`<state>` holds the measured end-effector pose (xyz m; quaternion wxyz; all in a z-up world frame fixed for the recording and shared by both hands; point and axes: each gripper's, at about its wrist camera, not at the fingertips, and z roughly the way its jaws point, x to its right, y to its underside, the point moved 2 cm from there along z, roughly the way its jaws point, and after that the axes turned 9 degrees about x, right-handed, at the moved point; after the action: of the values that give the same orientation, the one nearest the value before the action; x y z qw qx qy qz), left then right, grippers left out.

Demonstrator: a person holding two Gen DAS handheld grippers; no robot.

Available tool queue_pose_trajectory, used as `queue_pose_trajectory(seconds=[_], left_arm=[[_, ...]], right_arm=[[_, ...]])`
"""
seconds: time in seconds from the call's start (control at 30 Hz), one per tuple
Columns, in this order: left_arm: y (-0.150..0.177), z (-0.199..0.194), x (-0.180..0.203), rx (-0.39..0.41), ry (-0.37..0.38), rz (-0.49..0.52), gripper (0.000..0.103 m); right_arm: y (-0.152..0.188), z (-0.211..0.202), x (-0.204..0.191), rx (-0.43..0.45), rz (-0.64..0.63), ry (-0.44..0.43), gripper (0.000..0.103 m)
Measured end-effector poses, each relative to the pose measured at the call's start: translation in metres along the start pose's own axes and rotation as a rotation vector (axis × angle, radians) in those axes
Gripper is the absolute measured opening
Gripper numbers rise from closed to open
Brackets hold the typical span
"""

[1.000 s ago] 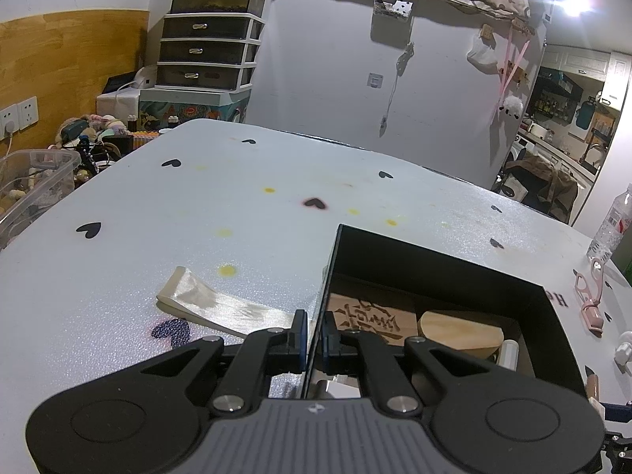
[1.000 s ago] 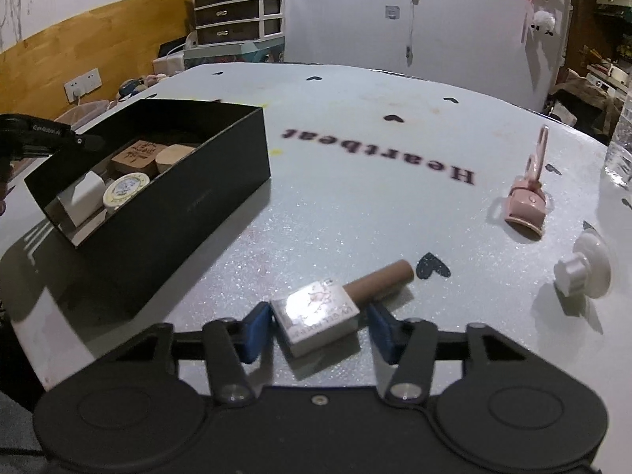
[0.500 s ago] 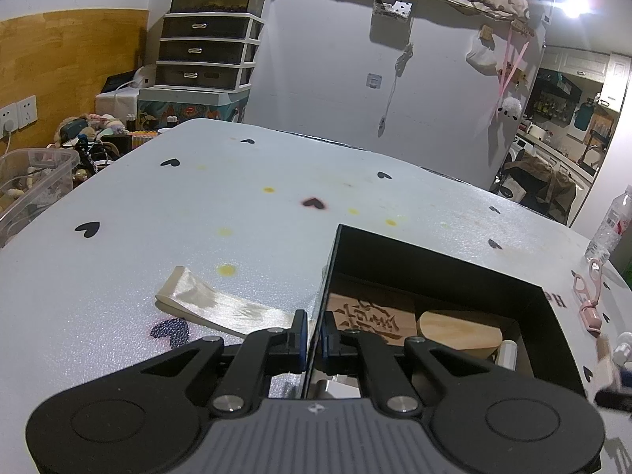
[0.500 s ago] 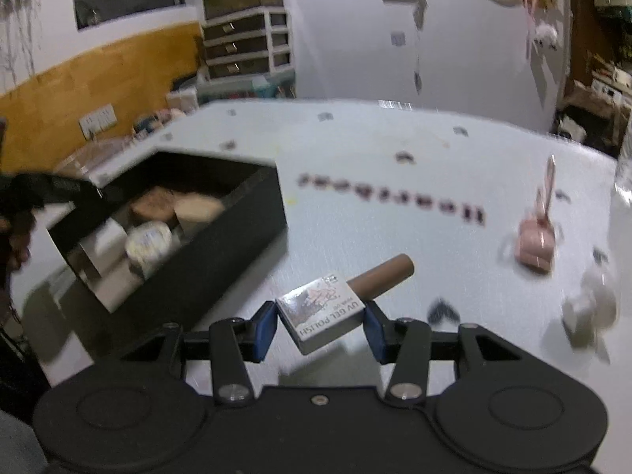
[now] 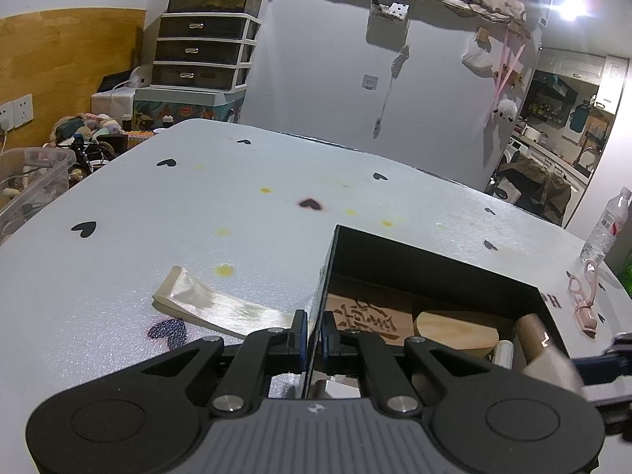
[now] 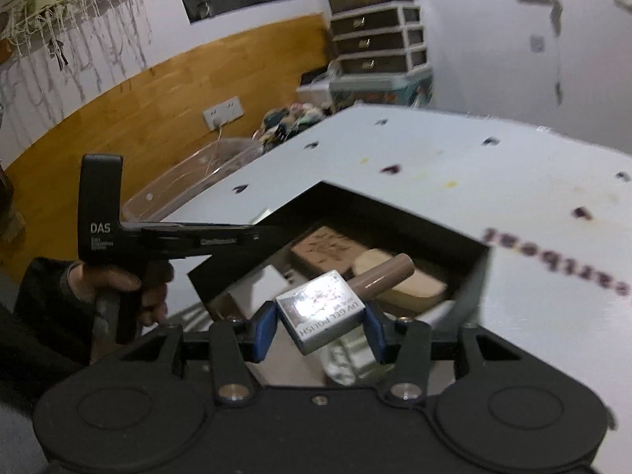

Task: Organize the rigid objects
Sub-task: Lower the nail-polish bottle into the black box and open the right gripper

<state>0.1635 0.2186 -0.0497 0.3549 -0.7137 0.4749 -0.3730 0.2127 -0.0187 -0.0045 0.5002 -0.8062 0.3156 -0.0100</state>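
Note:
My left gripper (image 5: 314, 335) is shut on the near left wall of the black box (image 5: 426, 264), which stands on the white table. The box holds a carved wooden block (image 5: 365, 314), a pale wooden piece (image 5: 454, 330) and other small items. My right gripper (image 6: 320, 326) is shut on a UV gel polish bottle (image 6: 324, 310) with a silver square base and a brown cap, held above the open box (image 6: 395, 213). The bottle also shows blurred at the box's right end in the left wrist view (image 5: 541, 349).
A cream ribbon strip (image 5: 209, 304) lies left of the box. A pink clip (image 5: 582, 304) and a water bottle (image 5: 606, 225) are at the table's right edge. A clear plastic bin (image 5: 31, 181) stands off the table's left side.
My right gripper lifted the gel polish bottle off the table and carried it left to above the open box. The left gripper has kept its hold on the box wall.

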Motion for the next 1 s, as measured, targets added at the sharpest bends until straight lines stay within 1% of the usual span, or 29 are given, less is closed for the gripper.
queue_pose_trajectory(seconds=[0.17, 0.23, 0.33, 0.43, 0.67, 0.77, 0.83, 0.87, 0.93, 1.0], left_arm=[[0.000, 0.000, -0.002, 0.002, 0.012, -0.005, 0.007], [0.000, -0.001, -0.003, 0.003, 0.016, -0.007, 0.006], [0.001, -0.001, -0.004, 0.004, 0.020, -0.009, 0.006], [0.001, 0.000, -0.004, 0.004, 0.023, -0.011, 0.006], [0.001, 0.001, -0.005, 0.005, 0.029, -0.015, 0.007], [0.002, 0.001, -0.006, 0.005, 0.029, -0.015, 0.007], [0.001, 0.001, -0.006, 0.005, 0.029, -0.016, 0.007], [0.001, 0.001, -0.006, 0.005, 0.029, -0.015, 0.007], [0.001, 0.001, -0.006, 0.005, 0.028, -0.014, 0.007], [0.001, 0.001, -0.006, 0.005, 0.028, -0.014, 0.007]], right_arm=[[0.000, 0.031, -0.008, -0.111, 0.047, -0.014, 0.048], [0.001, 0.039, -0.006, -0.143, 0.079, 0.005, 0.048], [0.000, 0.047, -0.001, -0.169, 0.121, 0.036, 0.048], [0.000, 0.049, -0.002, -0.188, 0.132, 0.040, 0.048], [0.003, 0.045, -0.008, -0.219, 0.089, 0.042, 0.048], [0.004, 0.047, -0.014, -0.248, 0.052, 0.055, 0.049], [0.004, 0.047, -0.017, -0.257, 0.035, 0.065, 0.051], [0.004, 0.047, -0.018, -0.253, 0.036, 0.055, 0.057], [0.001, 0.044, -0.018, -0.237, 0.034, 0.060, 0.062], [-0.002, 0.039, -0.017, -0.218, 0.036, 0.060, 0.063]])
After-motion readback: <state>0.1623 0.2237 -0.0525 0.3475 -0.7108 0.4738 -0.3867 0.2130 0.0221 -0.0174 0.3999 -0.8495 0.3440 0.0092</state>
